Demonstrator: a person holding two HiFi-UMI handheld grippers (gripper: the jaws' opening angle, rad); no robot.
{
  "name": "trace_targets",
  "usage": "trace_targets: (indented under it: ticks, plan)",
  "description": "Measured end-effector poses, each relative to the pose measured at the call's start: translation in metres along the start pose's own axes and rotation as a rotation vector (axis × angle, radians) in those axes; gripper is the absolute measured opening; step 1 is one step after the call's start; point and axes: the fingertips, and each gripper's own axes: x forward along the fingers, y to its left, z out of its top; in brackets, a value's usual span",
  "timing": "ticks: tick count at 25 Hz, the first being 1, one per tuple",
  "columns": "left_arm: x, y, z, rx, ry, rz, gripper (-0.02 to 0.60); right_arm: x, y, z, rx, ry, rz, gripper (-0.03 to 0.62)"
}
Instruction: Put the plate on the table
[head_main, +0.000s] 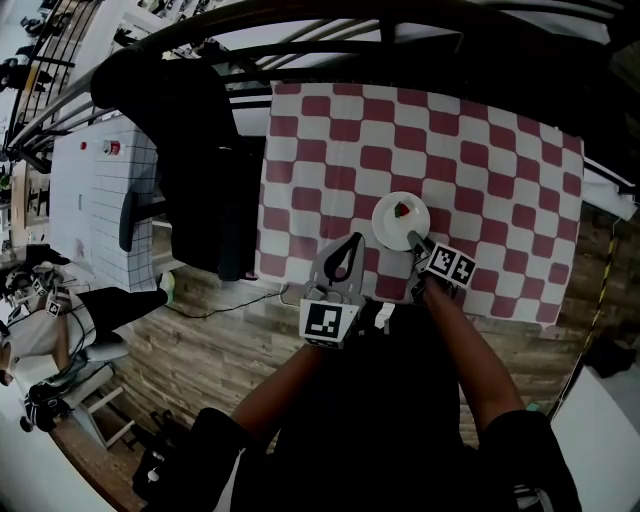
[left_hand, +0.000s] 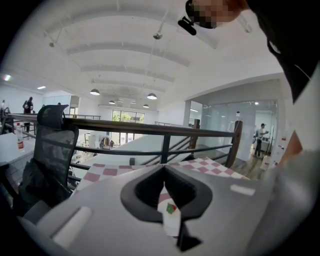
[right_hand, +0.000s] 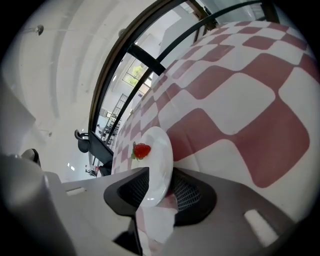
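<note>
Right gripper (head_main: 414, 241) sits loose around the plate (head_main: 398, 225) rim, jaws apart, maybe letting go, since the plate rests flat on the table (head_main: 500, 170). Left gripper (head_main: 352, 243) waits closed, empty.

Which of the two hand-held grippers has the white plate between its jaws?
The right hand-held gripper: the rim of the plate stands between its open jaws. The left hand-held gripper has its jaws together, clear of the plate, holding nothing.
</note>
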Motion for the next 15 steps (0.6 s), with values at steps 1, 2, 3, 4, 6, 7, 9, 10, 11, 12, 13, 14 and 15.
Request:
trace_targets:
  ticks: [1, 2, 3, 4, 6, 7, 9, 10, 11, 12, 13, 14, 15]
  plan:
    - [-0.001, 0.001, -0.002, -0.003, 0.004, -0.007, 0.009, -0.003, -0.002, -0.002, -0.014, 0.001, -0.016, 0.139]
    - [-0.002, 0.001, -0.003, -0.002, 0.007, -0.014, 0.009, -0.005, -0.004, -0.003, -0.025, 0.001, -0.031, 0.145]
    - [-0.002, 0.002, -0.003, 0.004, 0.007, -0.020, 0.009, -0.007, -0.006, -0.003, -0.030, -0.002, -0.042, 0.152]
    - [-0.003, 0.003, -0.002, 0.010, 0.005, -0.023, 0.009, -0.009, -0.007, -0.003, -0.031, -0.007, -0.050, 0.156]
    - [-0.004, 0.006, -0.001, 0.010, -0.002, -0.024, 0.009, -0.013, -0.009, -0.003, -0.025, -0.016, -0.054, 0.164]
    - [-0.005, 0.007, -0.001, 0.003, -0.002, -0.026, 0.009, -0.015, -0.010, -0.003, -0.023, -0.020, -0.053, 0.167]
    - [-0.008, 0.007, -0.005, -0.010, 0.004, -0.037, 0.009, -0.019, -0.011, -0.005, -0.020, -0.027, -0.054, 0.167]
    - [-0.009, 0.006, -0.006, -0.012, 0.007, -0.043, 0.009, -0.022, -0.012, -0.007, -0.019, -0.030, -0.055, 0.167]
    - [-0.010, 0.005, -0.007, -0.010, 0.008, -0.050, 0.009, -0.026, -0.012, -0.008, -0.018, -0.034, -0.055, 0.167]
    - [-0.011, 0.003, -0.008, -0.007, 0.007, -0.058, 0.009, -0.029, -0.011, -0.009, -0.018, -0.039, -0.054, 0.167]
    - [-0.011, 0.001, -0.009, -0.007, 0.008, -0.067, 0.009, -0.032, -0.010, -0.008, -0.018, -0.047, -0.049, 0.166]
    - [-0.011, -0.002, -0.009, -0.011, 0.009, -0.075, 0.009, -0.035, -0.008, -0.007, -0.016, -0.058, -0.041, 0.166]
    - [-0.010, -0.004, -0.008, -0.015, 0.010, -0.083, 0.009, -0.038, -0.006, -0.005, -0.012, -0.069, -0.031, 0.166]
